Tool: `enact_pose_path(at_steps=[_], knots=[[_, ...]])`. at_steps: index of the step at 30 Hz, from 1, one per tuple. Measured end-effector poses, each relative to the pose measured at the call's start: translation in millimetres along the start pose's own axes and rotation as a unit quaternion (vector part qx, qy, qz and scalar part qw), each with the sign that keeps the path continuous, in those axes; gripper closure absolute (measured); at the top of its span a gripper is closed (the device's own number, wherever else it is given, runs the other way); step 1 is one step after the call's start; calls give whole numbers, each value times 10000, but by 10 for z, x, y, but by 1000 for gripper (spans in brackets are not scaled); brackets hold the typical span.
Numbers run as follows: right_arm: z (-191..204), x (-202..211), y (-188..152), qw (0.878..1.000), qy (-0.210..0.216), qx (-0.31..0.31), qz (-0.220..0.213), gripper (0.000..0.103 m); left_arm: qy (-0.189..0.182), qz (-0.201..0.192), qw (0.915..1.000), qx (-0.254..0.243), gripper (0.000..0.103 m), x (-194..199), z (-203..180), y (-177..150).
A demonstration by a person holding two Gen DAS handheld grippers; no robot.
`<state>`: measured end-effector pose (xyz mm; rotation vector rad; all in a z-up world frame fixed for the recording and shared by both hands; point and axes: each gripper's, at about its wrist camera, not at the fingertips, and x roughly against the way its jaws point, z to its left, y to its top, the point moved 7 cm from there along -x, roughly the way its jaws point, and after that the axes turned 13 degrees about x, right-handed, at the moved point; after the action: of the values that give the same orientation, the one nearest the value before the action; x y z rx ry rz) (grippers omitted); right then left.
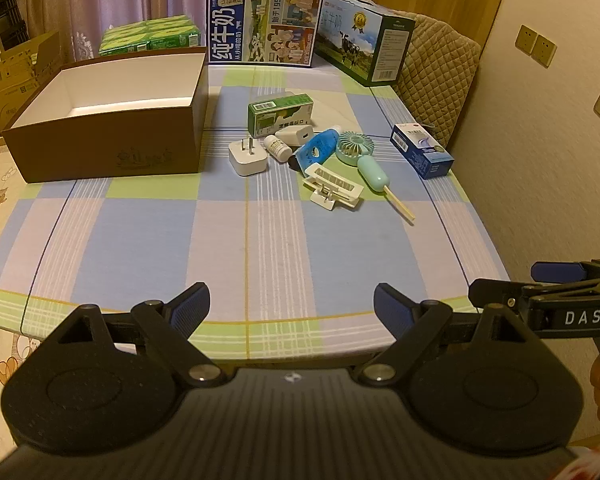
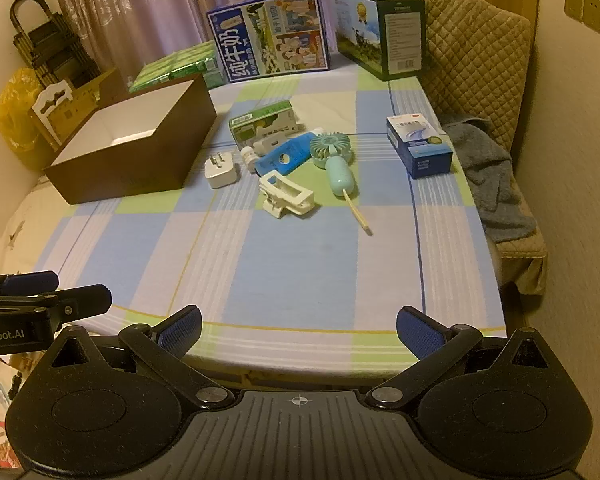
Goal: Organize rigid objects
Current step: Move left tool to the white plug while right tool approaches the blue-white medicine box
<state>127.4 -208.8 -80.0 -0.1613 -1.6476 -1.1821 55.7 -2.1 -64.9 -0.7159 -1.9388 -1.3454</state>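
Rigid objects (image 1: 320, 152) beside brown box (image 1: 112, 136), well apart from left gripper (image 1: 292, 304) and right gripper (image 2: 298, 330), both wide, empty.

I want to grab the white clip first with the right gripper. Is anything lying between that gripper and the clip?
Nothing visible. The right gripper, open, hangs at the near table edge, and only bare tablecloth lies between it and the clip. The fan and blue tube lie beside or behind the clip.
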Motion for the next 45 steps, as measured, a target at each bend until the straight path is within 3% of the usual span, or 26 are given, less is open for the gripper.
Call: enact_pose_path(at_steps=[20,35,45], knots=[[-267,-68,-32,9999,-65,-149,-21,2,138,61,9999,-79,16,-204,-33,-9],[-659,-475,292,9966,-244,-727,-313,2,-187,22,9985,-524,17,-1023,106,573],[-1001,-944,542,9896,-666,-1271,-100,2,-185,-23,9986,-495,22,-1800,253,1058]])
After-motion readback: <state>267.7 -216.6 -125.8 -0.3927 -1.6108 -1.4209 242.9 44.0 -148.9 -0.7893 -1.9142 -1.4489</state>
